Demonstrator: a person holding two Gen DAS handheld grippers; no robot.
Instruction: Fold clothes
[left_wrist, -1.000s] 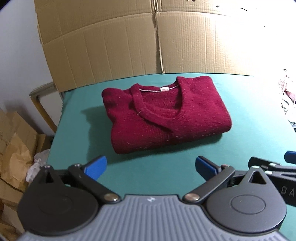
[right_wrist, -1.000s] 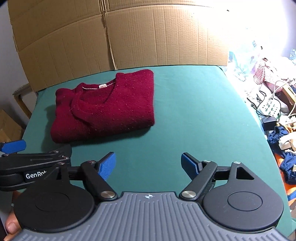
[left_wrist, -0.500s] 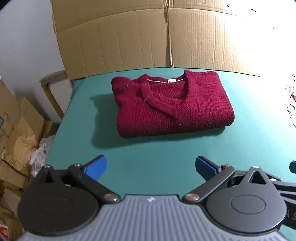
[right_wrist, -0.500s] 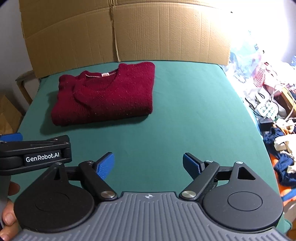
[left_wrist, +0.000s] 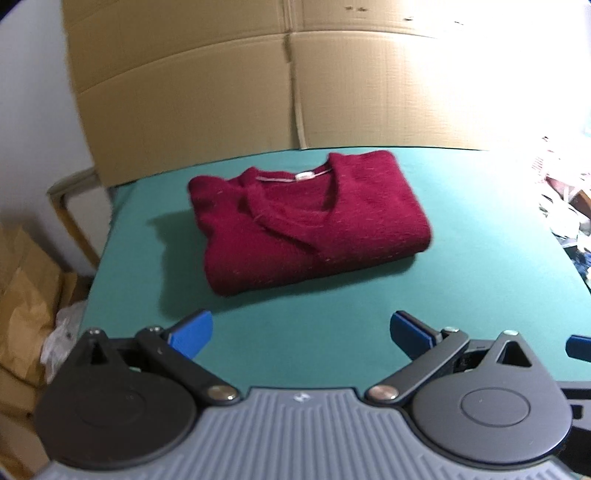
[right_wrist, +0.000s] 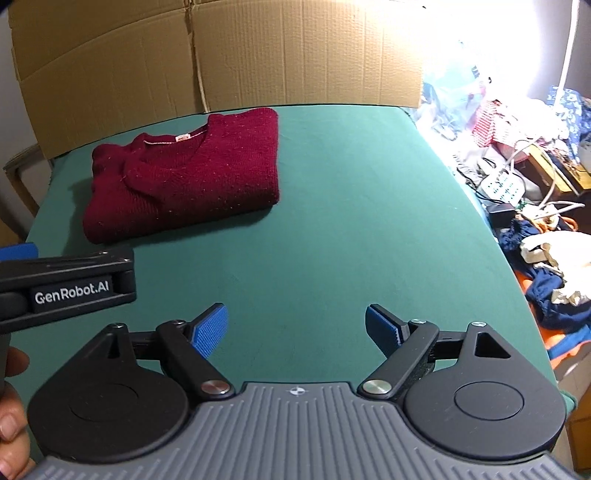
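While the red sweater (left_wrist: 306, 225) lies folded on the far left part of the green table (right_wrist: 351, 221), both grippers hang above the near edge, well apart from it. The left gripper (left_wrist: 301, 332) has its blue fingers (left_wrist: 192, 334) spread wide with nothing between them. The right gripper (right_wrist: 295, 330) is spread wide too and holds nothing. A big cardboard sheet (right_wrist: 258, 62) stands behind the table.
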